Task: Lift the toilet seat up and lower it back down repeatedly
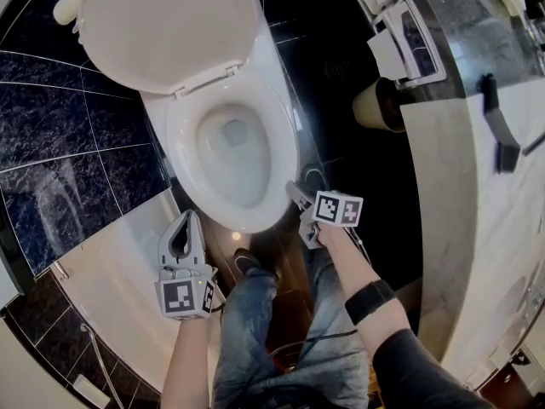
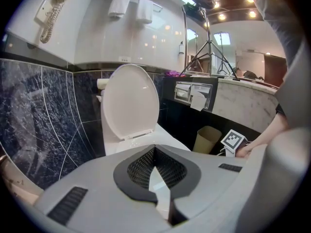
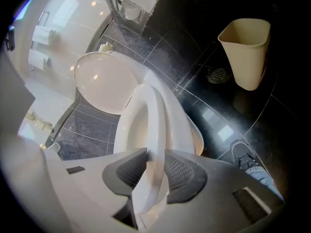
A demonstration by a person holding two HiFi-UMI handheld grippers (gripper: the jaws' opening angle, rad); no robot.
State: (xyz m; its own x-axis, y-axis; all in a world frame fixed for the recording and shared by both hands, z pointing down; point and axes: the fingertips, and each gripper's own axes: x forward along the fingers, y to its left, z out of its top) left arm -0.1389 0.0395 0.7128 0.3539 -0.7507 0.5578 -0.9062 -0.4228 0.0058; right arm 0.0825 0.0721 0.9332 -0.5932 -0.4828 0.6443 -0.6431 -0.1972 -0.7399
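The right gripper point(image 3: 151, 168) pinches the toilet seat point(image 3: 150, 110) at its front right edge. The seat lies down flat. Hold tight and lift slowly, swinging it toward the raised lid point(image 1: 157, 24). The left gripper point(image 2: 154, 149) is closed and empty.

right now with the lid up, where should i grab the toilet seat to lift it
Take the toilet seat by its thin front rim, coming from the front right, far from the rear hinge; the right tongs pinch it there.
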